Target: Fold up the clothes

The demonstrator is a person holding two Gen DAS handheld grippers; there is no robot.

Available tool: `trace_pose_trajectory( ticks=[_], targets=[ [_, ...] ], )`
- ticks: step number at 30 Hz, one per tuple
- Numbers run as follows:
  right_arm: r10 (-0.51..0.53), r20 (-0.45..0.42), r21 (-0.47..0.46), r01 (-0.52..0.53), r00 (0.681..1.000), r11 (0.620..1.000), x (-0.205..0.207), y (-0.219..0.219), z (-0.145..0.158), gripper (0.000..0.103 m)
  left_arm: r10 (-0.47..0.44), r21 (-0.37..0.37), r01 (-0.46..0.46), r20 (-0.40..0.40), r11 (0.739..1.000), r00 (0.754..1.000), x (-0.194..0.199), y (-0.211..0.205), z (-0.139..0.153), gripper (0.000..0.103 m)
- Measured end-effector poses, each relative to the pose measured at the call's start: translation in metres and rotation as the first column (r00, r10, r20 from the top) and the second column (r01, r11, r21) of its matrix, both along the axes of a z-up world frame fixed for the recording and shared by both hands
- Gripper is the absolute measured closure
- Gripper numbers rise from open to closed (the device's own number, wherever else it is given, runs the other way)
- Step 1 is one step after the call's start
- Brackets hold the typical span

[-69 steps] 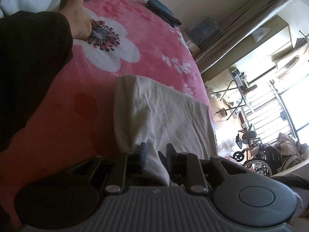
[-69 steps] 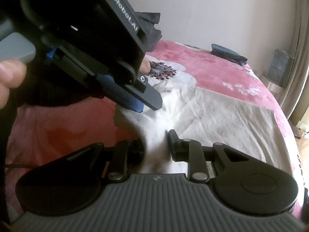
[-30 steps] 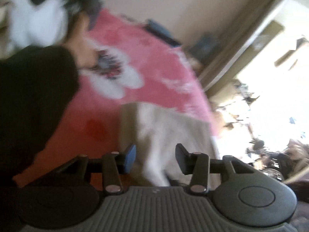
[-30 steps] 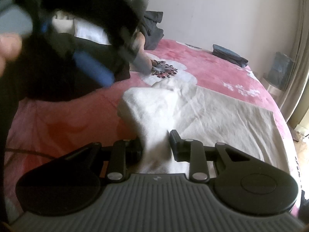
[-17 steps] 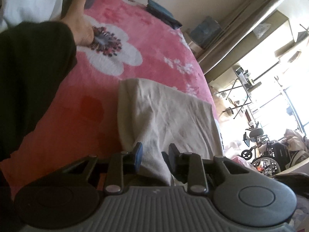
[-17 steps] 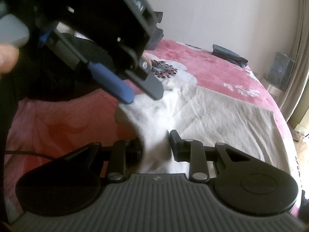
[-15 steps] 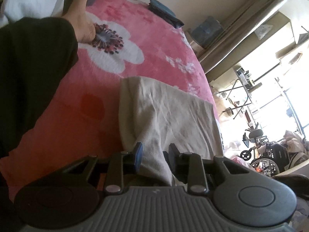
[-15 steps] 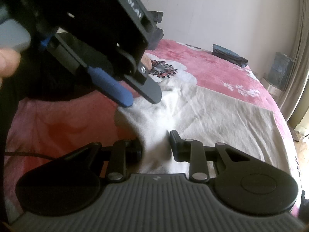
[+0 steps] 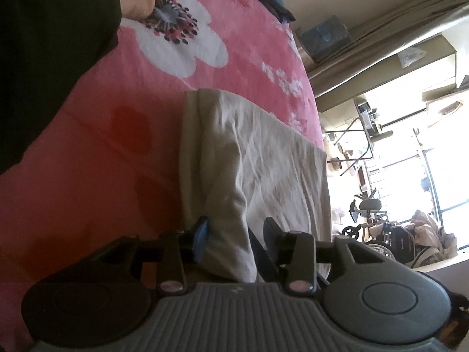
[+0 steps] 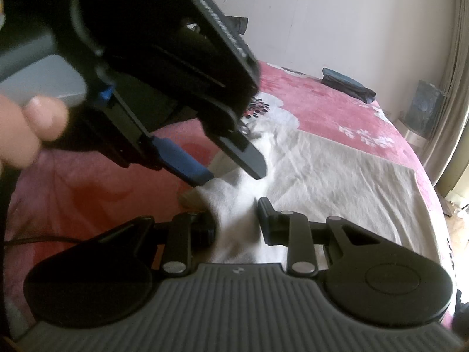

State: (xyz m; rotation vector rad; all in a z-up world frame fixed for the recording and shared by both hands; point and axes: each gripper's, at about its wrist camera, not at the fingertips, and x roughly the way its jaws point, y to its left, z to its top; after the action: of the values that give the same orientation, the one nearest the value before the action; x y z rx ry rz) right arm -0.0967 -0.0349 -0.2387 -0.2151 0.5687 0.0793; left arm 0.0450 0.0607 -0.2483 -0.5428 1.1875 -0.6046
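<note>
The beige garment (image 10: 337, 170) lies flat across the pink floral bed (image 9: 96, 135), filling the centre and right of the right wrist view, its far edge straight and open blanket to the left. At lower centre, the right tongs (image 10: 236, 220) pinch a bunched corner. The left tongs (image 9: 234, 231), spread around a raised fold, have widened from half a second ago. A dark folded bundle (image 10: 347, 85) sits upper right.

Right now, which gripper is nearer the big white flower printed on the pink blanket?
Left. In the right wrist view the left gripper reaches over the beige garment toward the white flower; the right gripper sits behind it.
</note>
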Motion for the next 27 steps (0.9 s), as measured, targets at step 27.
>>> trace_pose_trajectory(
  ticks=[27],
  targets=[
    [-0.057, -0.079, 0.114, 0.066, 0.995, 0.991, -0.047, -0.053, 0.041, 0.05, 0.015, -0.124, -0.026, -0.094, 0.992, 0.996, 0.007, 0.007, -0.029, 0.062]
  ],
)
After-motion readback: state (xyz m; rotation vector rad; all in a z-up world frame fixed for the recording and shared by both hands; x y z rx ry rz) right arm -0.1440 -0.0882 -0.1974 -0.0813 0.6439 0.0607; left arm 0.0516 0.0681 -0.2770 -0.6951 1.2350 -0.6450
